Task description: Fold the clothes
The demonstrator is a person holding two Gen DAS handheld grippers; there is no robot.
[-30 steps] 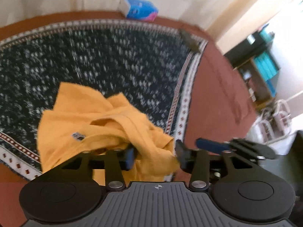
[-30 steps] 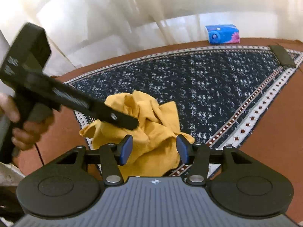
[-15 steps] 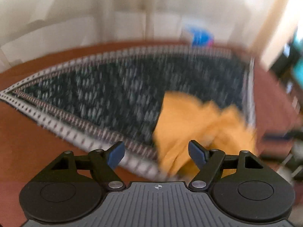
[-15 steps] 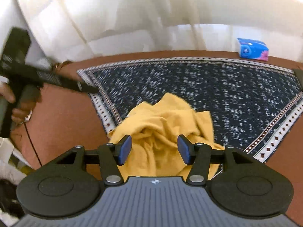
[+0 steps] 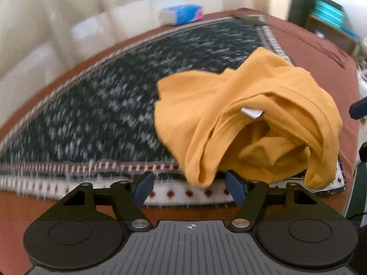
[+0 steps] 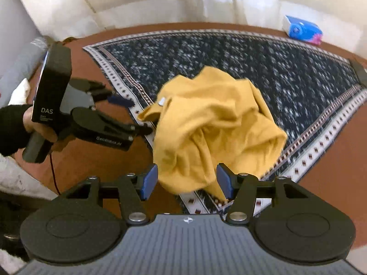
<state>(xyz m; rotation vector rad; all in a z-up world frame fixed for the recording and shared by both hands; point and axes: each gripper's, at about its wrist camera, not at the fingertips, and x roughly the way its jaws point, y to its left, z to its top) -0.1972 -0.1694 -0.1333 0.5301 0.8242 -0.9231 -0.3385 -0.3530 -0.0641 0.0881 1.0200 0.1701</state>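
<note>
A crumpled yellow garment [image 5: 240, 114] lies in a heap on the near corner of a dark patterned cloth [image 5: 103, 105], its white label [image 5: 251, 112] showing. My left gripper [image 5: 190, 188] is low at the cloth's edge, jaws closing. A hanging fold of the garment sits between them, close to the right pad and not pinched. My right gripper [image 6: 187, 182] hovers at the garment's [image 6: 213, 119] near edge, jaws opening, with cloth between the pads but not clamped. In the right wrist view the left gripper [image 6: 135, 116] is held by a hand just left of the heap.
The patterned cloth [image 6: 252, 55] covers a brown surface [image 6: 96, 160]. A blue tissue pack [image 5: 181, 15] stands at the far edge by pale curtains. A dark flat object [image 5: 250, 19] lies at the cloth's far corner. Shelves [image 5: 325, 16] stand beyond on the right.
The left gripper has swung off the heap to its left side and sunk toward the cloth's edge. The right gripper has slid sideways along the near edge. The garment has slumped into a new heap.
</note>
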